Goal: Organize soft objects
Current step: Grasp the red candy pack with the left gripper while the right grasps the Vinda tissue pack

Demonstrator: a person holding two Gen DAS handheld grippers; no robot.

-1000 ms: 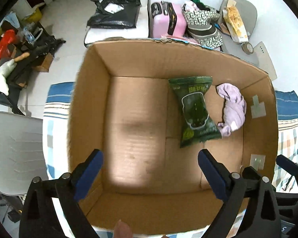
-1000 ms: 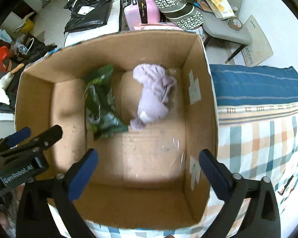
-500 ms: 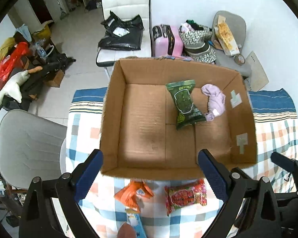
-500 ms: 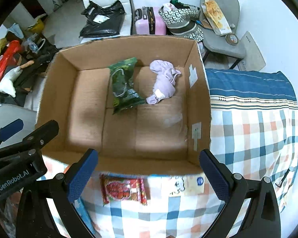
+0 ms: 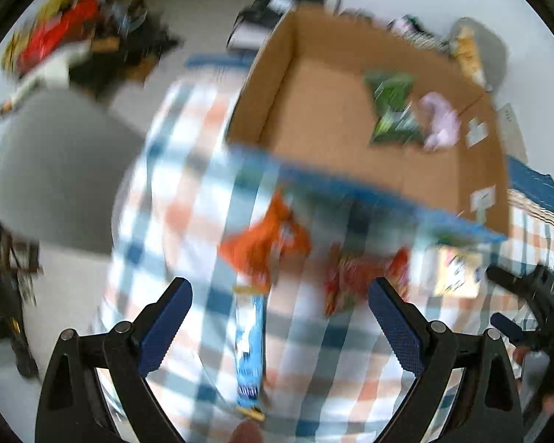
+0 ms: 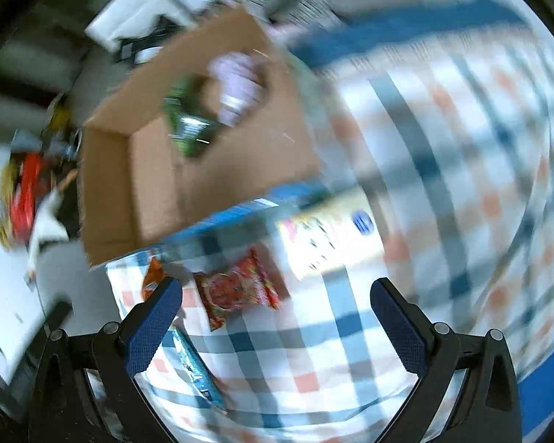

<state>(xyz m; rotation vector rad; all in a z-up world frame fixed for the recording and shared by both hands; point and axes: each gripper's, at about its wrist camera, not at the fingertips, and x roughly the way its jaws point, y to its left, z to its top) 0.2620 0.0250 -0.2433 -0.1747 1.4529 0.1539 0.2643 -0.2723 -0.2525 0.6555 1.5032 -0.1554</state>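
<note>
A cardboard box (image 5: 262,110) stands on the checked cloth; it holds a green packet (image 5: 391,110) and a lilac cloth (image 5: 439,122), which also show in the right wrist view: box (image 6: 129,184), packet (image 6: 188,129), cloth (image 6: 236,81). In front of the box lie an orange packet (image 5: 266,243), a red packet (image 5: 351,277), a blue bar (image 5: 249,350) and a pale yellow pack (image 5: 458,269). My left gripper (image 5: 279,317) is open and empty above the blue bar. My right gripper (image 6: 277,317) is open and empty above the red packet (image 6: 236,291). Both views are blurred.
A grey chair (image 5: 59,170) stands left of the table. Clutter lies on the floor at the far left (image 5: 55,37). The checked cloth (image 6: 461,147) stretches to the right of the box. My right gripper shows at the left wrist view's right edge (image 5: 528,302).
Both grippers have pulled back from over the box and dropped towards the packets in front of it. The right one has swung to the right. Both stay open.
</note>
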